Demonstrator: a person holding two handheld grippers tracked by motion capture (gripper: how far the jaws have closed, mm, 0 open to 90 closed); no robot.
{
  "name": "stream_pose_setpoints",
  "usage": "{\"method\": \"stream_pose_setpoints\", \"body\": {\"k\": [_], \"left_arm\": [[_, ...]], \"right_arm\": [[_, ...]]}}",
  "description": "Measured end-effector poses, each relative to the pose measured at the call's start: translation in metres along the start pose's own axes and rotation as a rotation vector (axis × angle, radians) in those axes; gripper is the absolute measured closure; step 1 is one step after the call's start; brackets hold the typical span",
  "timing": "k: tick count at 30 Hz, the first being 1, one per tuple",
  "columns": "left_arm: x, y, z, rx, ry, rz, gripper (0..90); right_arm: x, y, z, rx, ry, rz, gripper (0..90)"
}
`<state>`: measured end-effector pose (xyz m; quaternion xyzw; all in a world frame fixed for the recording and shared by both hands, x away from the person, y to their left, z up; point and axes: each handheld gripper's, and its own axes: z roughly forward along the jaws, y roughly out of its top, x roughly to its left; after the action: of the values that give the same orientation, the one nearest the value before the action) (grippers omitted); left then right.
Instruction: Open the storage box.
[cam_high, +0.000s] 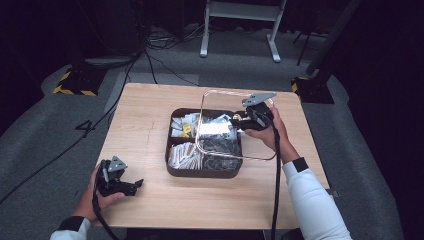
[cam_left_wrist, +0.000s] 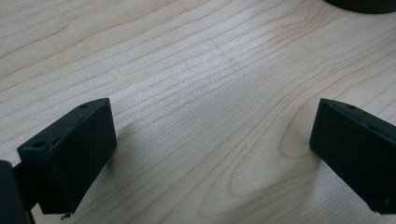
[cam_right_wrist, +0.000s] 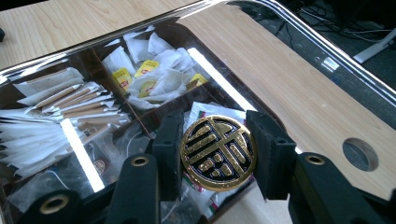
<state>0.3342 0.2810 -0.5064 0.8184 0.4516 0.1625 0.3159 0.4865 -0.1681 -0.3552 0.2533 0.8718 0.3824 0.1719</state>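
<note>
A dark brown compartment box (cam_high: 172, 169) stands mid-table, holding tea bags (cam_right_wrist: 149, 70), paper sticks (cam_right_wrist: 70, 100) and other sachets. Above it a clear lid (cam_high: 257, 147) hangs tilted and shifted toward the right. My right gripper (cam_high: 235, 120) is shut on the lid's round gold-and-black knob (cam_right_wrist: 218, 154), one pad on each side of it. My left gripper (cam_high: 131, 186) rests on the table near the front left corner, apart from the box. In the left gripper view its jaws stand wide, so the left gripper (cam_left_wrist: 212, 149) is open over bare wood.
The wooden table (cam_high: 145, 115) has free room left of the box and along the front edge. The box's dark rim (cam_left_wrist: 364, 4) shows at the top right of the left gripper view. Cables and stand legs (cam_high: 240, 30) lie on the floor beyond the table.
</note>
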Motion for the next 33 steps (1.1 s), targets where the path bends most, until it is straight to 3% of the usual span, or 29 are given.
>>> {"method": "stream_pose_setpoints", "body": {"k": [33], "left_arm": [[0.0,0.0,0.0,0.0,0.0,0.0,0.8]], "right_arm": [[-0.039,-0.044,-0.051,-0.007,-0.059,0.057,59.1]]}}
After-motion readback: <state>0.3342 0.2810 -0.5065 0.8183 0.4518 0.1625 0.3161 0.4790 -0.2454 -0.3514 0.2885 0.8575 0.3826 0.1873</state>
